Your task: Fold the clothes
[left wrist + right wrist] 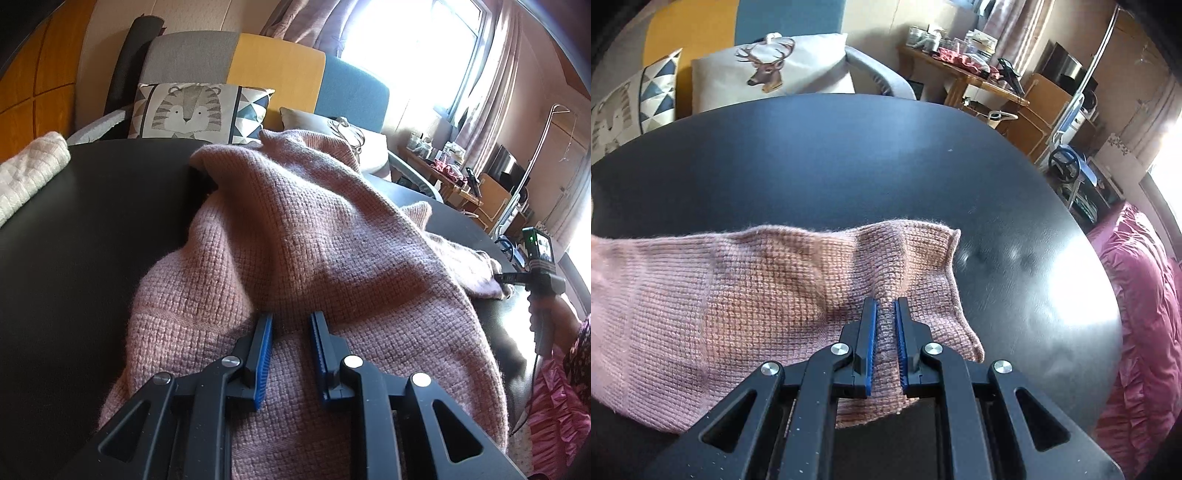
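A folded cream cloth (31, 170) sits at the black desk's (92, 221) left edge, apart from the work. The pink knitted sweater (314, 240) lies heaped across the desk. The left gripper (291, 325) pinches a ridge of its body, likely anchoring it. The right gripper (885, 306) is clenched on the sleeve (798, 288) near the cuff, probably to carry it across for a fold.

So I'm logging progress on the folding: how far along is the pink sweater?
Done: a cream cloth lies folded at the table edge. In hand: the pink sweater is bunched, not flat; the right claw pinches its sleeve end, the left claw grips a ridge of the body. Left: every fold.
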The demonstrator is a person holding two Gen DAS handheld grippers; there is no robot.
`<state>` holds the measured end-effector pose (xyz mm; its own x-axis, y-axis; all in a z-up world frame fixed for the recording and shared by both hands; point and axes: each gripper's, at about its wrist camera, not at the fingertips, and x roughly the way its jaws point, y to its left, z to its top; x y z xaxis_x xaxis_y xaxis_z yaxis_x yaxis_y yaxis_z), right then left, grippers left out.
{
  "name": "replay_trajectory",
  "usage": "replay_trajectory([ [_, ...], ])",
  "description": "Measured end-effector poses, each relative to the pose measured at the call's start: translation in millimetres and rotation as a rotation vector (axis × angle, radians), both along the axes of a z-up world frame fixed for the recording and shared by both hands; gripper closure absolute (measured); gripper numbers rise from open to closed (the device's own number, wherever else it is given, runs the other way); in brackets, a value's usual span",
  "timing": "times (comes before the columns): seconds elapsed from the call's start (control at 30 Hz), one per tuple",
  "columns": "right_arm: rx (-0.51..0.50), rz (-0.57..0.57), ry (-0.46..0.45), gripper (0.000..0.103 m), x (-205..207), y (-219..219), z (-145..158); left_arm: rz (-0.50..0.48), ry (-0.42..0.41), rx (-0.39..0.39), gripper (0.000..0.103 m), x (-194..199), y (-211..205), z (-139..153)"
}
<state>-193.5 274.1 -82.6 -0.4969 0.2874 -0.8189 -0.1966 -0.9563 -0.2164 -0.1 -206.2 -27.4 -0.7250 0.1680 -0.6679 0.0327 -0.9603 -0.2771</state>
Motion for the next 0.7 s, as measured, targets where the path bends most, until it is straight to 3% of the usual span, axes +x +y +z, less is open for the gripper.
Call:
replay_trajectory([
  [0.2,-0.062,-0.051,0.001,0.085,-12,7,13,0.024,0.002,-0.032,0.083,6,8,1],
  [0.3,-0.097,-0.043,0.145,0.085,18,-23,51,0.022,-0.002,-0.032,0.083,6,8,3],
  [0.37,-0.164,0.032,0.242,0.078,44,-59,78,0.024,-0.017,-0.005,0.083,5,3,5],
  [0.4,-0.195,0.081,0.259,0.064,54,-79,86,0.03,-0.019,0.007,0.083,6,1,8],
  [0.47,-0.29,0.219,0.264,0.049,74,-130,96,0.042,-0.022,0.033,0.083,8,-4,13],
  [0.57,-0.442,0.421,0.189,0.049,92,-204,93,0.078,-0.004,0.029,0.083,13,-16,24],
  [0.7,-0.51,0.613,0.093,0.049,108,-291,78,0.146,0.034,0.003,0.083,23,-40,41],
])
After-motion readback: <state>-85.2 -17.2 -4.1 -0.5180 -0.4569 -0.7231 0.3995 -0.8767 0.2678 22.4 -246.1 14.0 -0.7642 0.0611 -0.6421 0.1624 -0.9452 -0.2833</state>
